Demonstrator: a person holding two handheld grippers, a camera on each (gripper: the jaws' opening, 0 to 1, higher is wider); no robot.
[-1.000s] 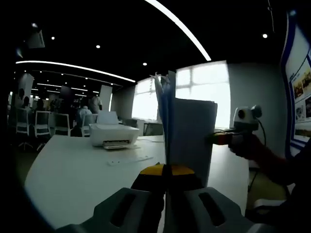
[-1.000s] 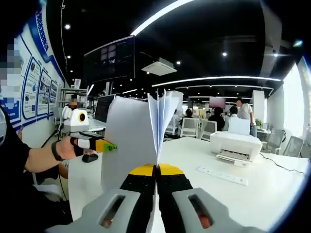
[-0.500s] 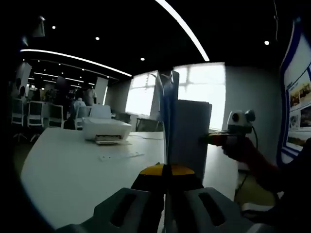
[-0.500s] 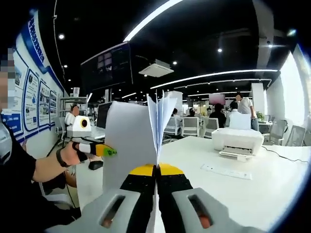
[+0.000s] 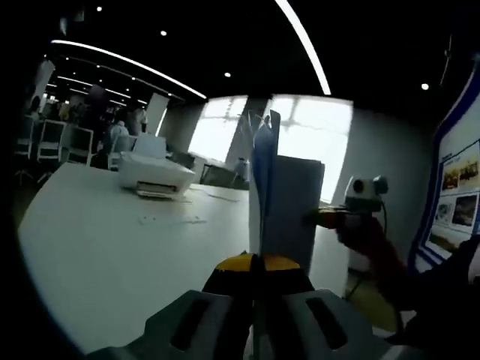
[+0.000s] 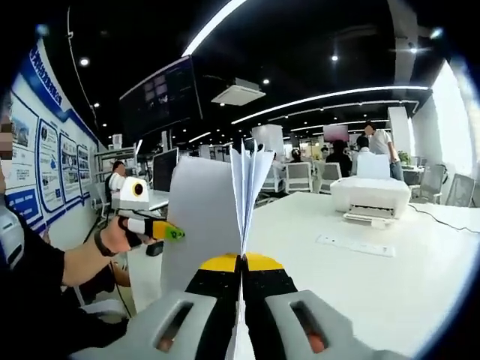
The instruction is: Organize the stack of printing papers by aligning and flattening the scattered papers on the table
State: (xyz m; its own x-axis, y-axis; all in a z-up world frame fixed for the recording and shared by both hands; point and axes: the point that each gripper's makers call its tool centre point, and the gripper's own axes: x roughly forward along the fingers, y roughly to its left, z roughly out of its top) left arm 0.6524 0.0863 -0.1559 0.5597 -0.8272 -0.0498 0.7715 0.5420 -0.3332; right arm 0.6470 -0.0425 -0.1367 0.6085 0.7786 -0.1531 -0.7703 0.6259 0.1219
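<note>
In the left gripper view, the left hand-held gripper (image 5: 256,264), grey-bodied with yellow-and-black tips, has its jaws pressed together on the near edge of a stack of white printing papers (image 5: 289,202). The stack stands upright on edge above the large white table (image 5: 112,255), lifted off it, its sheets fanning apart slightly at the top. At the far edge of the stack the right hand-held gripper (image 5: 319,218) comes in from the right of that view, its yellow-and-orange tip touching the papers, with the person's hand (image 5: 360,232) wrapped round its handle.

In the right gripper view, the right hand-held gripper (image 6: 241,264) is likewise clamped on the edge of the same upright stack of white printing papers (image 6: 206,217), which splays open into several leaves near the top. The left hand-held gripper (image 6: 171,233) reaches in from the left of that view, its yellow tip with a green end touching the stack's far edge, gripped by the person's hand (image 6: 120,235) in a dark sleeve.

Further along the table sits a white boxy desktop printer (image 6: 370,196), and a flat white power strip (image 6: 354,245) lies on the tabletop nearer the camera. White office chairs (image 6: 298,177) stand beyond the table. Blue-and-white wall posters (image 6: 41,161) line the wall behind the person.
</note>
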